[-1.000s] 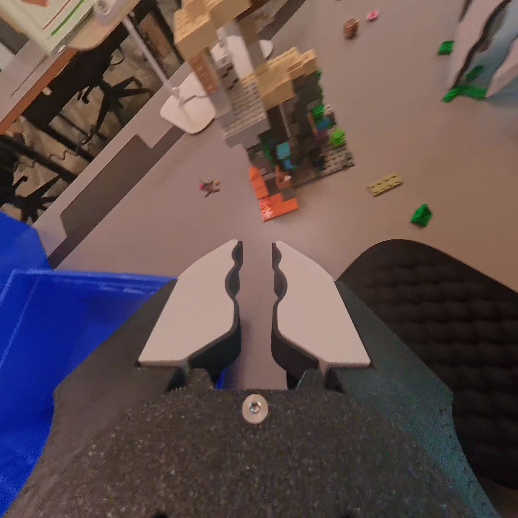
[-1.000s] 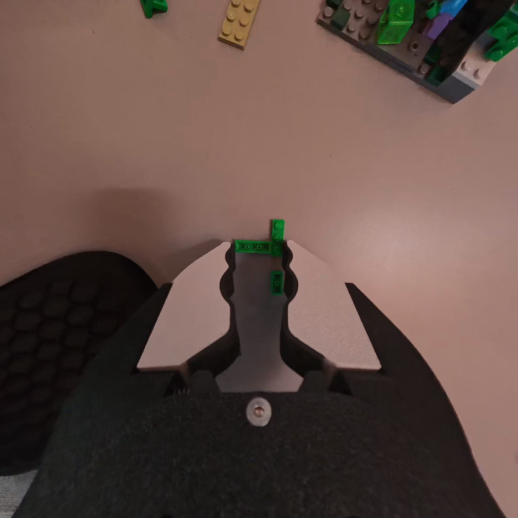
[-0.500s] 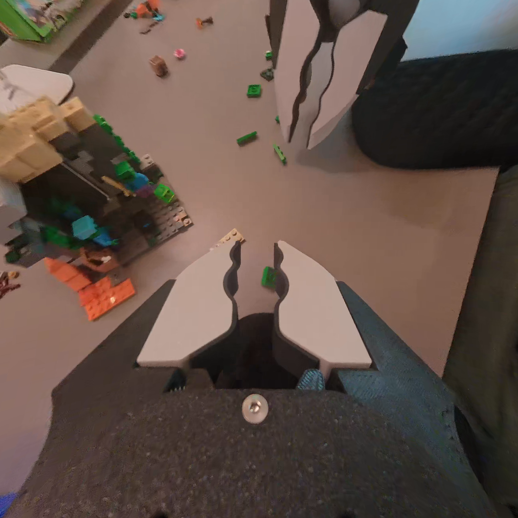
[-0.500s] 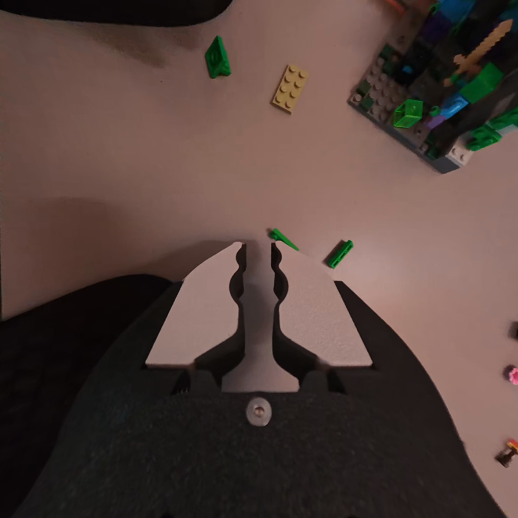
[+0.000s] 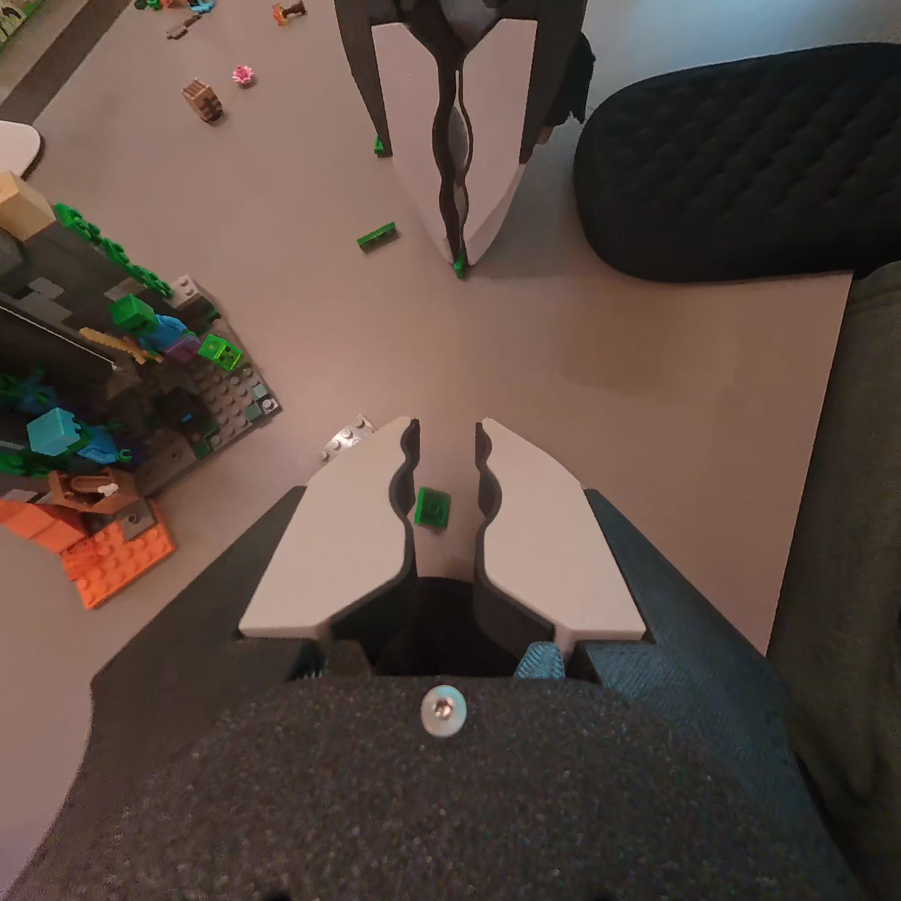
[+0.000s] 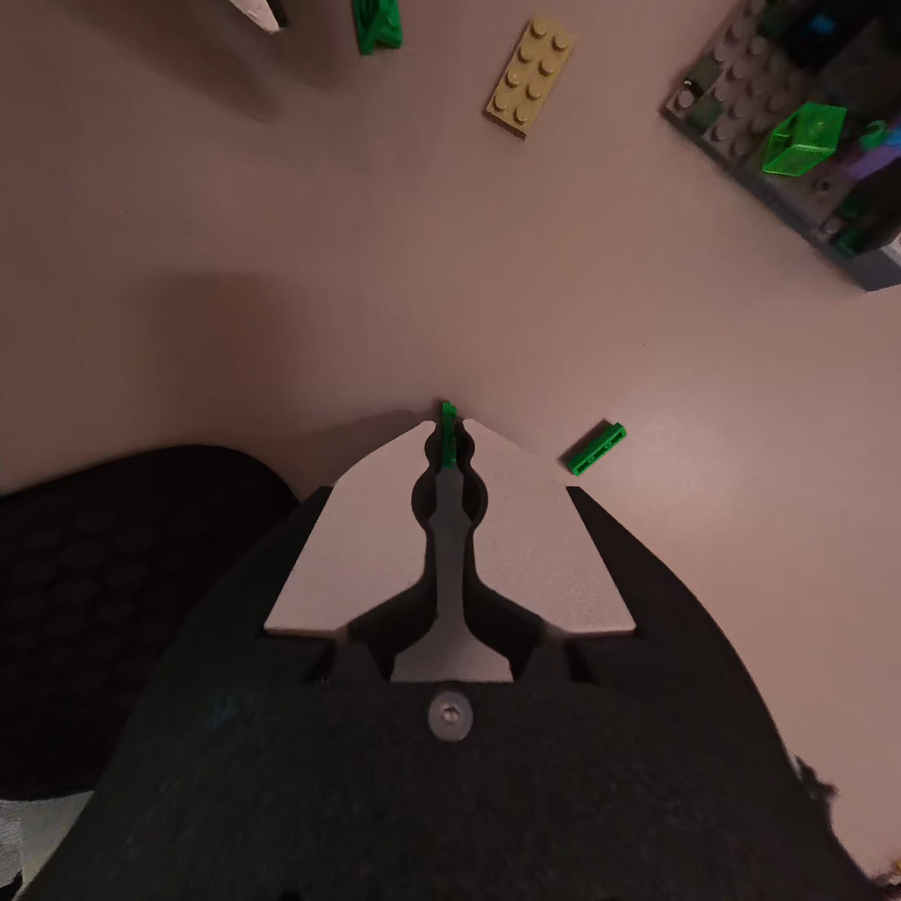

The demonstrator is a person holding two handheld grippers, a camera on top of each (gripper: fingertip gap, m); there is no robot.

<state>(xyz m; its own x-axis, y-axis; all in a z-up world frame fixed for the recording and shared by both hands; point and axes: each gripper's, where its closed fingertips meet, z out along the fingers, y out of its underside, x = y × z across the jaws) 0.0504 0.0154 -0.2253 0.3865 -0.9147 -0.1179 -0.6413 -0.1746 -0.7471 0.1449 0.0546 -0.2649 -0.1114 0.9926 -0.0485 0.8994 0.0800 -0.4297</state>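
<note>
In the left wrist view my left gripper (image 5: 446, 429) is open and low over the table, with a small green square plate (image 5: 432, 507) lying flat between its fingers, untouched. My right gripper (image 6: 448, 423) is shut on a thin green plate (image 6: 448, 434) held on edge, its tip down at the table. The right gripper also shows in the left wrist view (image 5: 458, 251), pointing down with the green piece (image 5: 460, 269) at its tip. A short green bar (image 6: 596, 447) lies just right of it, also in the left wrist view (image 5: 377, 237).
A large brick build (image 5: 122, 380) on grey and orange baseplates stands at the left, also in the right wrist view (image 6: 760, 127). A tan plate (image 6: 530, 78) lies near it. A black quilted cushion (image 5: 731, 161) lies at the table's edge. Small loose pieces (image 5: 202, 100) lie farther off. The left gripper's tips are roughly 12 cm from the right gripper's. To reach the short green bar (image 6: 596, 447) in a straight line is about 5 cm for my right fingers, about 15 cm for my left.
My left gripper has swung from beside a blue bin to over the green square plate. My right gripper has closed on the thin green plate, now on edge.
</note>
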